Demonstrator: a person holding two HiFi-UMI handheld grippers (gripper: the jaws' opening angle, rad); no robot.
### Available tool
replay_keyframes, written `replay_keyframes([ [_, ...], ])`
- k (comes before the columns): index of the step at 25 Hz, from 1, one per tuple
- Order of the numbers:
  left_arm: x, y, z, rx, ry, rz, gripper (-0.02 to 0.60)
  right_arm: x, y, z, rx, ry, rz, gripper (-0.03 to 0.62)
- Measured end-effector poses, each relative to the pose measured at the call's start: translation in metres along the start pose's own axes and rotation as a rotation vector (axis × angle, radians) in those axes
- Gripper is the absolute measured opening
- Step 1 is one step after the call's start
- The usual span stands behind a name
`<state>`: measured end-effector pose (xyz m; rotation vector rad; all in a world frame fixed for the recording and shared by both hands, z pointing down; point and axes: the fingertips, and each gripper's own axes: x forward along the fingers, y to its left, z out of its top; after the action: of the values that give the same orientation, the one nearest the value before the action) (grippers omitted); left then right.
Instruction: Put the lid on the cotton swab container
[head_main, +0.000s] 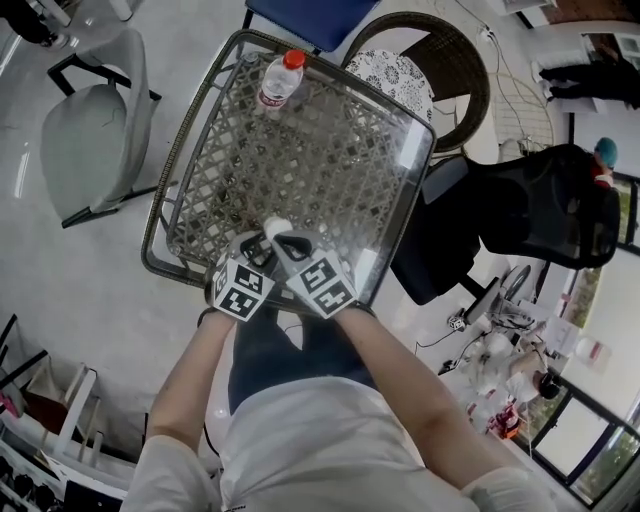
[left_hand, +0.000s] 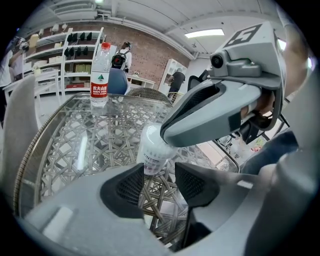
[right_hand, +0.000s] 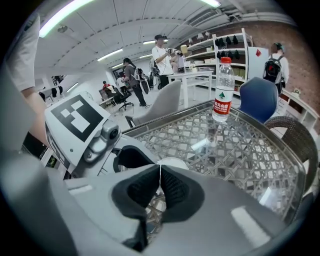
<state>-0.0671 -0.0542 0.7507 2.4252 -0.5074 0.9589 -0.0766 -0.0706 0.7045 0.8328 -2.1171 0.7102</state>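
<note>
**At the near edge of the counter (head_main: 330, 150), both tongs meet at the cotton swab container (left_hand: 152, 150)**

Between our left tongs (left_hand: 160, 167), whose jaws stand spread, the small labelled container rises from the glass. Its base sits against the left pad, and woven pattern shows through a gap on the right pad's side. Our right tongs (right_hand: 159, 172) are pressed together, with only a thin pale line between the pads. Their tip comes down onto the container's white round top (right_hand: 176, 164). We cannot tell whether that top is the lid fully seated.

Both tongs crowd the rim nearest our body, so there is little room behind them. Ahead, the glass over the wicker lattice lies bare all the way to a water bottle (head_main: 278, 82) with a red cap. The bottle stands upright by the far rim, well apart from the container. A raised woven rim runs round the whole counter.

Off the left edge stands a grey chair (head_main: 95, 120), with pale floor (head_main: 90, 270) on its near side. A black office chair (head_main: 540, 205) sits close to the right edge, and a wicker chair (head_main: 440, 60) is at the far right corner.
</note>
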Motion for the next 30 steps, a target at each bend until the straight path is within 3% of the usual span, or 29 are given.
replay_keyframes([
  [10,-0.021,-0.001,0.015,0.016,-0.001,0.064,0.198,-0.043,-0.013,0.014,0.032,-0.089,0.001,0.008],
  [14,-0.035,-0.003,0.026,0.034,0.004,0.100,0.099,-0.067,-0.022,0.022,0.080,-0.131,-0.014,0.008],
  [18,-0.055,0.000,0.044,-0.004,-0.040,0.165,0.009,-0.093,-0.029,0.024,0.096,-0.162,-0.025,0.008],
  [24,-0.083,-0.017,0.086,-0.023,-0.131,0.195,0.008,-0.134,-0.032,0.031,0.123,-0.245,-0.031,0.008],
  [30,-0.104,-0.049,0.142,0.009,-0.221,0.194,0.008,-0.181,-0.036,0.036,0.137,-0.316,-0.033,0.008],
])
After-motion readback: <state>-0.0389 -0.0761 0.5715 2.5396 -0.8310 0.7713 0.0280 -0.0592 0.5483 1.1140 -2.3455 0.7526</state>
